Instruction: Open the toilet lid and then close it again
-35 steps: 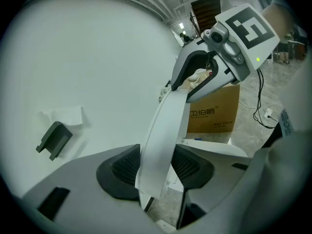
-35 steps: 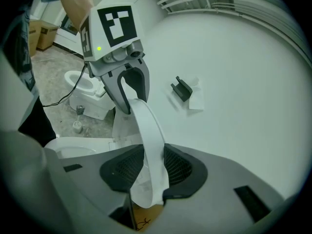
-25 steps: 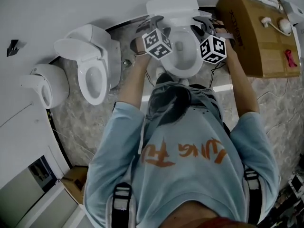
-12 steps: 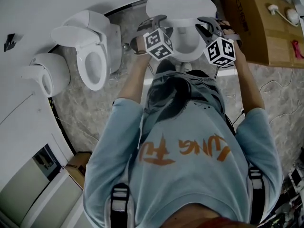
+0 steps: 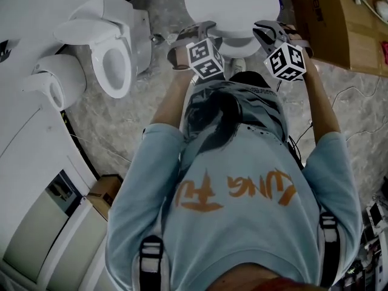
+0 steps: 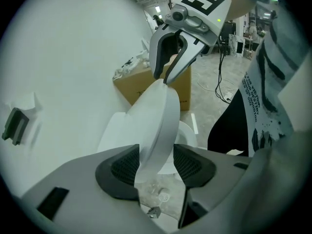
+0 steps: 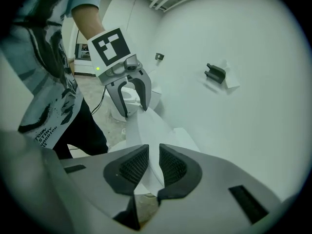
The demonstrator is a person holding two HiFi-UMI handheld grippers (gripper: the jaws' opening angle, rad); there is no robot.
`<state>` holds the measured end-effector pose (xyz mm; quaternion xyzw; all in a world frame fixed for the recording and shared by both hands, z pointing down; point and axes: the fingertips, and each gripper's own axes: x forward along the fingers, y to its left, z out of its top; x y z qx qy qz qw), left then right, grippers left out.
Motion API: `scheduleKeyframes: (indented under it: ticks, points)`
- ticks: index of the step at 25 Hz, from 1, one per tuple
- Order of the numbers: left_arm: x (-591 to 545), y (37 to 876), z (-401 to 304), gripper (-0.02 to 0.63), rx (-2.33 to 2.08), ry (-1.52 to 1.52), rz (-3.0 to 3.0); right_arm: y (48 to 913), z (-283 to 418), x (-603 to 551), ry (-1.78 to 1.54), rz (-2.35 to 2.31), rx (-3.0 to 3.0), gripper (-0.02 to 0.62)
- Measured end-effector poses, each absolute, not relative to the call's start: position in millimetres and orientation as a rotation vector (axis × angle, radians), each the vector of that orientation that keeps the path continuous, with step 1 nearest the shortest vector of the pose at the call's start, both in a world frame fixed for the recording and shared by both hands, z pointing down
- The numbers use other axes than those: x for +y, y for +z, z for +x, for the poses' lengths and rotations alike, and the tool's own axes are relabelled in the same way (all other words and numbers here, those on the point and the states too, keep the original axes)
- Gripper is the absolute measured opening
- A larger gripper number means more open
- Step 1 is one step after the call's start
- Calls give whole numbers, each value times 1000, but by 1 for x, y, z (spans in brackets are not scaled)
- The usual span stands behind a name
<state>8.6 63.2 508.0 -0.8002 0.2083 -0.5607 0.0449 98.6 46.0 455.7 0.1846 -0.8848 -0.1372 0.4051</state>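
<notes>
The toilet lid (image 5: 233, 2) is partway down over the bowl (image 5: 238, 45), so opening looks done and closing remains. The right gripper (image 7: 153, 165), just closing, pinches its edge. The left gripper (image 6: 157, 168), just opening, straddles it, seemingly loose. A neighbouring toilet (image 5: 112, 47) and a cardboard box (image 5: 339, 23) flank it, and I'd say nothing blocks the drop.

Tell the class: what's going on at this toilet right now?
A person bends over a toilet, working its lid with a handheld gripper in each hand. The right gripper is clamped on one side edge of the lid, its jaws having just been closing. The left gripper straddles the opposite edge without pinching it, and its jaws have just been opening a little. The lid stands tilted, partly raised over the bowl, not flat shut.
</notes>
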Motion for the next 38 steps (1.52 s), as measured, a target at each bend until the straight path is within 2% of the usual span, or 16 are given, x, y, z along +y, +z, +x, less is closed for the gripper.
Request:
scheduleKeyframes:
  ticks: [13,38]
  points:
    - [99,579,10,195,671,-1779,-2469,541,101,86,-116,383,-2200,83]
    - [146,753,8,193,596,-1944,-2578,739,99,132,284,233,-2100,111]
